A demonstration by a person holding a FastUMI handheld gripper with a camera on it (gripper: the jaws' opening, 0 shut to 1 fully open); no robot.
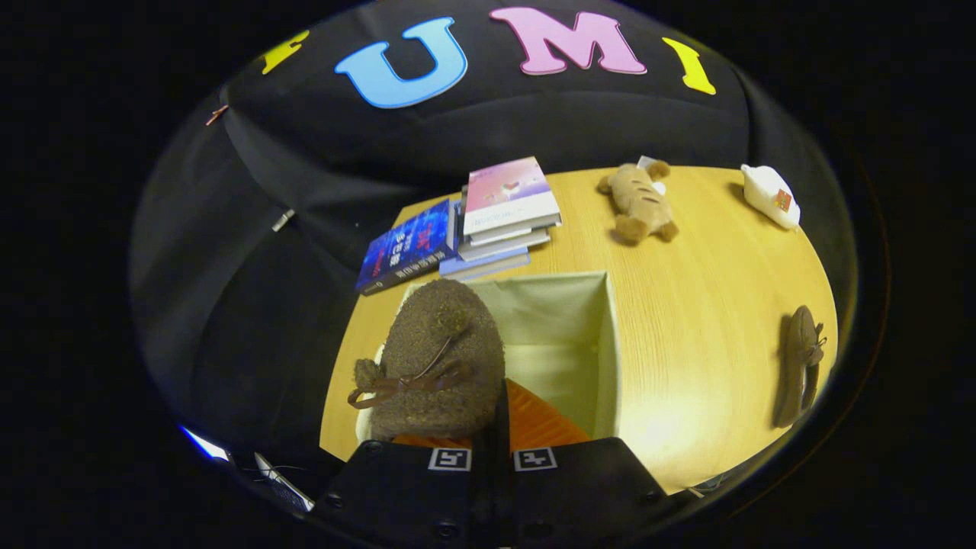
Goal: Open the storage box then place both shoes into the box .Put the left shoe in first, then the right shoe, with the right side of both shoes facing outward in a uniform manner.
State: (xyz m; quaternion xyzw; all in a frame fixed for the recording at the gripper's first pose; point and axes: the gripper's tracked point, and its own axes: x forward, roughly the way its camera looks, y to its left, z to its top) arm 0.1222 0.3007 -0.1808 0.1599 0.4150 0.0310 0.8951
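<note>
At 10 o'clock from my fingers [492, 427] a dark blue book [409, 245] leans against a stack of books [507, 213] on the desk [686, 320]; both lie beyond the box, clear of the work.

The brown shoe [438, 366] I carry sits at 11 o'clock, just ahead of my fingers. My fingers are drawn close together and appear clenched on its rear edge, though the contact point itself is hidden behind the shoe. The shoe hangs over the left half of the storage box [606, 343], bow towards me. I judge this is the lowering step for the first shoe.

The storage box is open, its pale lining exposed. I see no shoe inside it. An orange ribbed surface [541, 423] lies at its near edge, directly ahead of my fingers; I cannot tell what it is.

At 1 o'clock, beyond the box, lies a plush toy [639, 202]. At 2 o'clock, a white object [770, 196] sits near the desk's far corner.

At 3 o'clock the second shoe [799, 366] lies on the desk, well apart from the box, awaiting pickup.
</note>
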